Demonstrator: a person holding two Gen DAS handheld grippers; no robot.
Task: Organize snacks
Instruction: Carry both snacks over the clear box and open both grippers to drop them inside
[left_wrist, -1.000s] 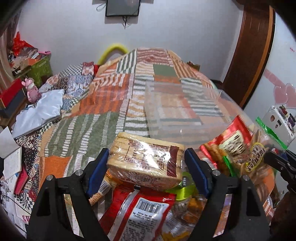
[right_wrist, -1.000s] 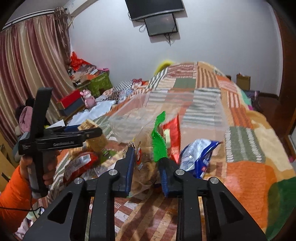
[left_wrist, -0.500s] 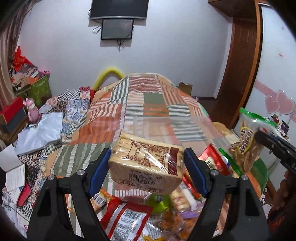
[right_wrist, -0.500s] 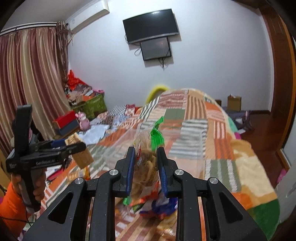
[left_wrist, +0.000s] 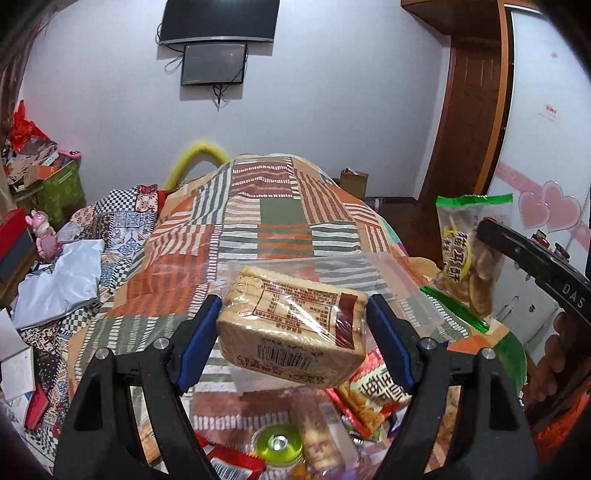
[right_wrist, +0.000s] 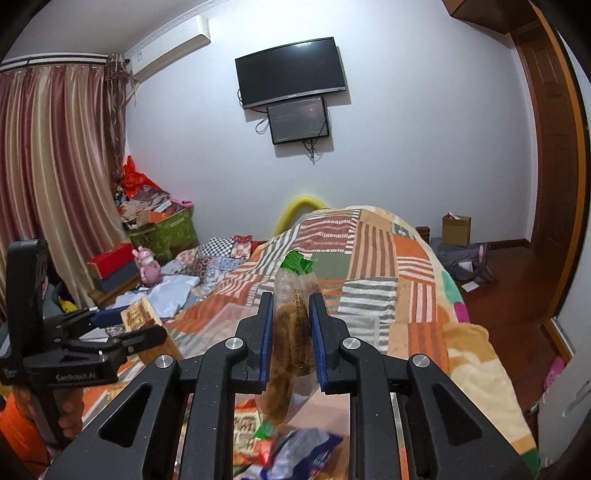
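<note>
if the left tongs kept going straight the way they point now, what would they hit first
Most likely the clear plastic bin on the patchwork quilt, just beyond the wrapped bread pack held in the left tongs. Depth is uncertain in this fisheye view, so they might pass over its near rim and land inside.

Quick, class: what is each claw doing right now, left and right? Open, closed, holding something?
Left claw: closed on the wrapped bread pack, held off the bed.
Right claw: closed on the green-topped snack bag, also lifted.

Both wrist views face the bed (left_wrist: 266, 221), close.
</note>
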